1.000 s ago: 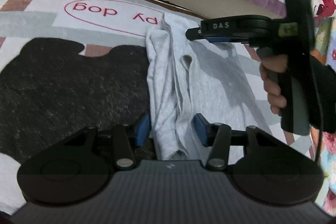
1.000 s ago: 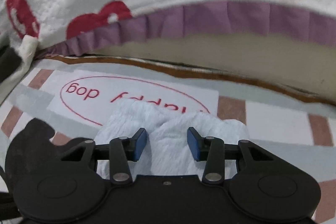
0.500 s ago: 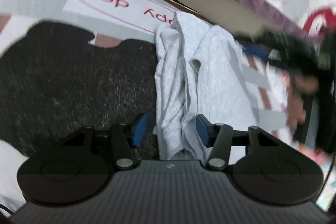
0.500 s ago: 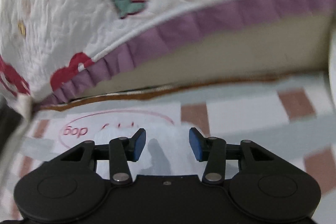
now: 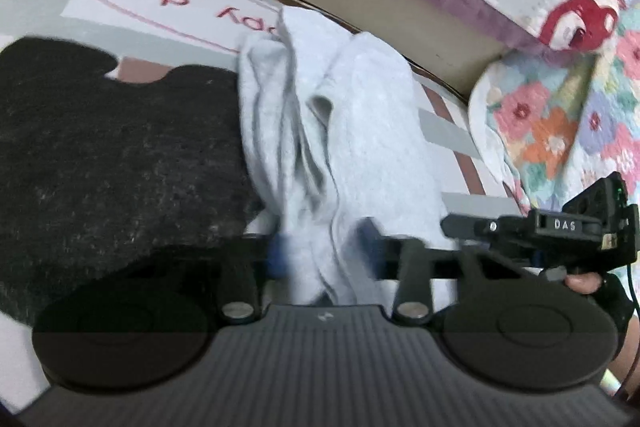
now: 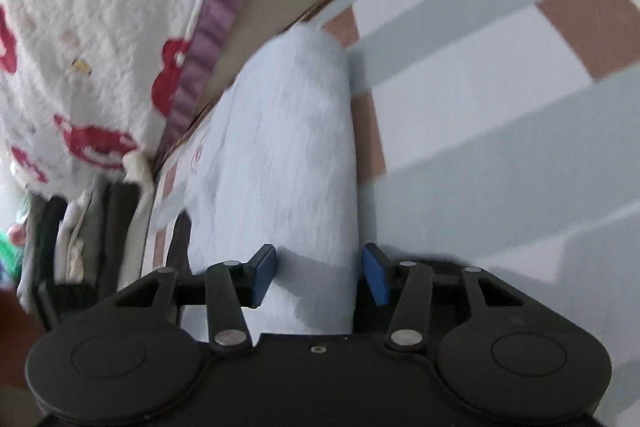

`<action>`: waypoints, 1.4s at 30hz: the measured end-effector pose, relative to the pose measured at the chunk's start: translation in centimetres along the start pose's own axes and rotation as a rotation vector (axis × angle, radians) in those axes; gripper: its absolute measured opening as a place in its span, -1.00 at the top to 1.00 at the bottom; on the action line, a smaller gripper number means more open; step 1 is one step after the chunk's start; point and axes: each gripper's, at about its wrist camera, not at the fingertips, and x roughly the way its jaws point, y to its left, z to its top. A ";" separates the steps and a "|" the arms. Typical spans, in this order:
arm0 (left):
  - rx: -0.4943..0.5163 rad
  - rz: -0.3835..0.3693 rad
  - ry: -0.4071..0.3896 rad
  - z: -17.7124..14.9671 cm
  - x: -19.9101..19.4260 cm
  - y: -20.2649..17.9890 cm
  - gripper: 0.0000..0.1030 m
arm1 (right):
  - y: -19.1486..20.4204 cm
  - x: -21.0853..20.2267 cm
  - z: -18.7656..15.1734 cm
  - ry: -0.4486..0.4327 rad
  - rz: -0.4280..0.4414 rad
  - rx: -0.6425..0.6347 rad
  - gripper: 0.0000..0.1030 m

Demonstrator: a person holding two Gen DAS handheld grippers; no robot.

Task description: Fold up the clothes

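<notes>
A pale grey garment (image 5: 340, 131) runs lengthwise from frame bottom toward upper centre, straddled by the spread left tool (image 5: 324, 251), the right tool (image 6: 318, 273) likewise spread at its near end.

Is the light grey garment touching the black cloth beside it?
Touching. The left wrist view shows the grey garment's left edge lying over the black cloth's edge, with no gap.
</notes>
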 end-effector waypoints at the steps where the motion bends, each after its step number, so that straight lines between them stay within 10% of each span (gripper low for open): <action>1: 0.014 -0.002 -0.003 0.0 -0.1 -0.2 0.61 | -0.2 0.0 -0.2 -0.008 0.013 0.011 -0.11; 15: -0.034 -0.018 0.010 0.1 0.9 1.0 0.10 | 0.1 1.7 1.2 -0.076 0.064 0.034 -0.22; 18: 0.094 0.034 -0.039 -0.1 0.9 -0.7 0.16 | 0.5 2.8 2.7 -0.105 0.079 0.027 -0.31; 20: 0.236 0.101 -0.091 -0.6 0.4 -2.5 0.57 | 1.5 3.5 3.4 -0.088 0.054 -0.060 0.18; 23: 0.410 0.190 -0.163 -1.0 -0.5 -5.0 0.66 | 4.0 2.4 3.2 -0.135 0.053 -0.208 0.41; 29: 0.171 0.085 -0.142 1.7 -3.2 -3.0 0.67 | 8.2 -0.9 3.0 -0.267 0.126 -0.317 0.42; 36: -0.123 -0.048 0.091 0.5 0.1 2.2 0.62 | 7.0 2.8 2.2 -0.068 -0.071 -0.380 0.38; 42: -0.058 -0.004 0.084 1.0 0.3 0.8 0.43 | 4.7 1.2 1.8 -0.082 -0.033 -0.289 0.21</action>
